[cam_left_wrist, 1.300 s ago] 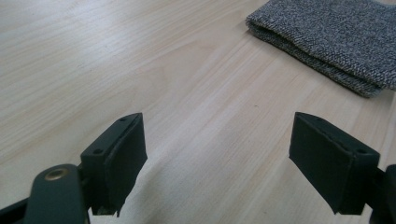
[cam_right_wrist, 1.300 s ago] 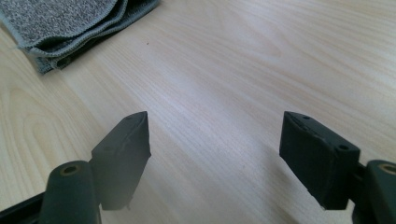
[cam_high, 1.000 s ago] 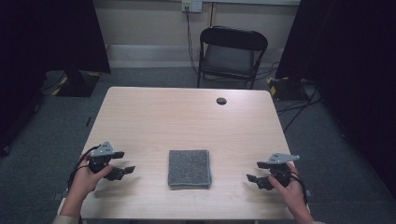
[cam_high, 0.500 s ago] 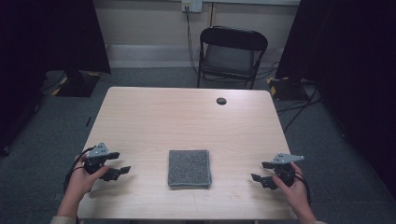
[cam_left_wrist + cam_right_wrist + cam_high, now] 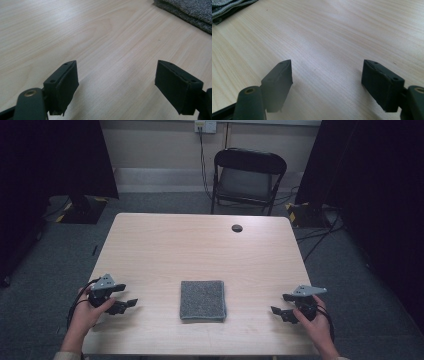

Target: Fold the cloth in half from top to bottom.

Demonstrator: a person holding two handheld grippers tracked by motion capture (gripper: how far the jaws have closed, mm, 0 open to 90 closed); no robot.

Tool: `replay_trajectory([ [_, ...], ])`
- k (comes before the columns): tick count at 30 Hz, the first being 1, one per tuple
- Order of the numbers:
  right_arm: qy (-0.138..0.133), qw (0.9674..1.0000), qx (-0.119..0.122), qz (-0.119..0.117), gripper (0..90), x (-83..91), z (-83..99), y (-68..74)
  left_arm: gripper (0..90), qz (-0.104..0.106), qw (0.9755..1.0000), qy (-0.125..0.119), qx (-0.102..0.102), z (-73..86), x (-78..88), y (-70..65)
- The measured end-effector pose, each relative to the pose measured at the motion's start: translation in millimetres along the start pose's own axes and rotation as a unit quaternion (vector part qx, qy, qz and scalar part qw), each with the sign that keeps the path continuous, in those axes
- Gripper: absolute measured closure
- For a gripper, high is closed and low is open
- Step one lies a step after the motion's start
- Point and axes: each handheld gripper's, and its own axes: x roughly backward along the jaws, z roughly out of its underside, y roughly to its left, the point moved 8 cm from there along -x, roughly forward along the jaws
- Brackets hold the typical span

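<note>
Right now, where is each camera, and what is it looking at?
High view: above the person's side, looking forward and down on the table; both hands and each hand-held gripper, left and right, show.
Left gripper view: rides the left one, looking along its open jaws toward the cloth.
Right gripper view: rides the right one, looking along its open jaws toward the cloth.
All three share the cloth and tabletop.

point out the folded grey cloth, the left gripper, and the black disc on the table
folded grey cloth [image 5: 202, 299], high view, middle of its top face
left gripper [image 5: 128, 296], high view, between its open tips
black disc [image 5: 237, 228], high view, its centre
</note>
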Motion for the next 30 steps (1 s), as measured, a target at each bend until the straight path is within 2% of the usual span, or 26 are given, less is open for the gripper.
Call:
replay_trajectory([
  [7,-0.004,0.9999,0.003,0.013,23.8,1.0,1.7,-5.3,18.5,-0.005,1.0,0.006,-0.003,4.3,-0.7,2.4],
  [16,-0.005,0.9993,0.023,0.03,19.9,-1.5,3.2,-5.7,18.5,-0.012,0.9998,0.011,-0.014,7.1,-2.6,3.8],
  [22,-0.005,0.9993,0.021,0.032,19.0,-2.0,2.9,-5.9,18.6,-0.013,0.9997,0.013,-0.017,9.1,-3.1,5.4],
  [30,-0.003,0.9992,0.02,0.033,17.9,-2.2,3.0,-6.4,18.6,-0.025,0.9991,0.019,-0.027,13.0,-3.2,8.9],
])
